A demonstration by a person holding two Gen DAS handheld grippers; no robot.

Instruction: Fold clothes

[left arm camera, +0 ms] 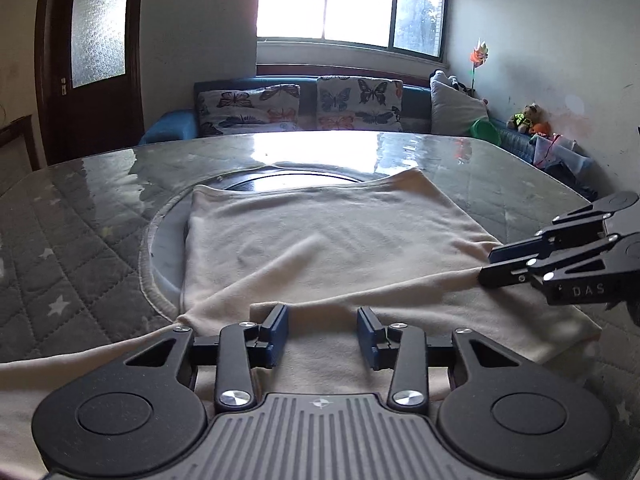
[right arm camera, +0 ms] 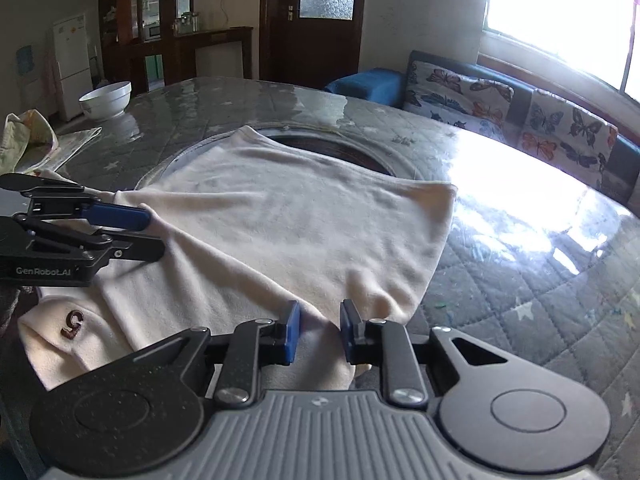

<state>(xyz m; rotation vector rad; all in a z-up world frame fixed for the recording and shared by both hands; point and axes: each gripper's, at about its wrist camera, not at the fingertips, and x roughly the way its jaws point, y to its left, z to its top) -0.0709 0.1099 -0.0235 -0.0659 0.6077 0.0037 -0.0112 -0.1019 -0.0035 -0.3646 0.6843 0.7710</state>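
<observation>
Quilted grey fabric with pale stars covers the worktop (left arm camera: 80, 248) under a glossy clear sheet that mirrors the bright window (left arm camera: 348, 0); a round dark inset (right arm camera: 332, 148) sits at its middle. Spread over that inset lies the cream garment (left arm camera: 320, 232), soft and fleecy, its far edge straight with rounded corners, its near part drawn up into a taut ridge running between the two claws. A small brown figure (right arm camera: 74, 325) is stitched on the folded flap to the left of the right claw.

The left claw (left arm camera: 322, 332), matte black with blue pads, stands apart, with the cloth ridge passing just ahead of its tips and more cloth lying beneath it; no pinch is visible. The right claw (right arm camera: 319, 334) is narrower, its blue pads clamped on a bunched fold of the garment's near edge.

Far left of the right claw sit a smooth white bowl (right arm camera: 106, 99) and crumpled printed cloth (right arm camera: 28, 140). Beyond the worktop, butterfly-print cushions (left arm camera: 356, 100) line a blue sofa.
</observation>
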